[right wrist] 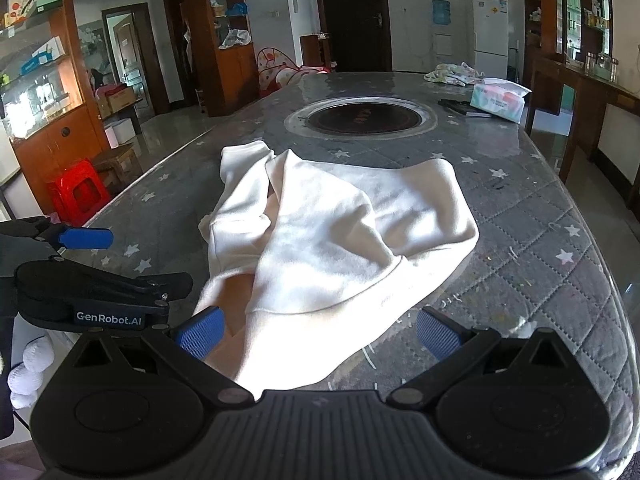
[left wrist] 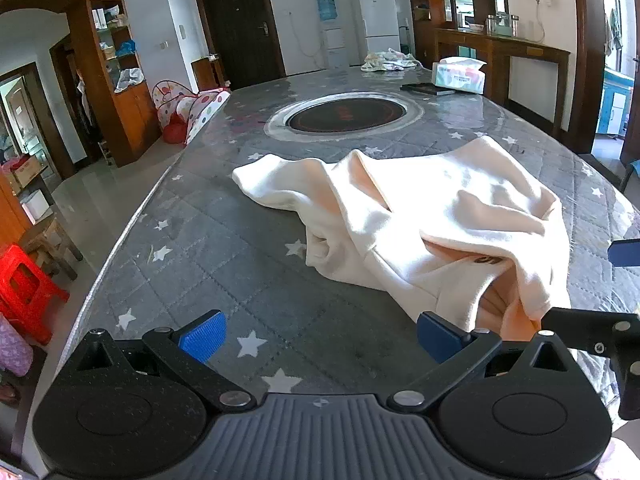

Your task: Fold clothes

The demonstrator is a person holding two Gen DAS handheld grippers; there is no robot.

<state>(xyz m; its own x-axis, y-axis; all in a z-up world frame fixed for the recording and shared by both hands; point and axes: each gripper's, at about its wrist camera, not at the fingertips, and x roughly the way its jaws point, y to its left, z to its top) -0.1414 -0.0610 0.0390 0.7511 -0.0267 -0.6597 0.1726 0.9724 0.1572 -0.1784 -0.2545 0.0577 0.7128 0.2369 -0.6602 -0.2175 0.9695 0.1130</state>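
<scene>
Both tools wide open here: the left tool [left wrist: 318, 338] hangs over bare star-print desk [left wrist: 224, 248] with nothing between its blue pads, its right pad just beside the near edge of the cream sweatshirt [left wrist: 420, 220]. The right tool [right wrist: 318, 334], equally spread, has the sweatshirt's ribbed hem lying between its pads, ungripped. The garment sits crumpled mid-desk, short of the round inset hotplate [right wrist: 362, 118], tissue pack [right wrist: 498, 100] far beyond.
</scene>
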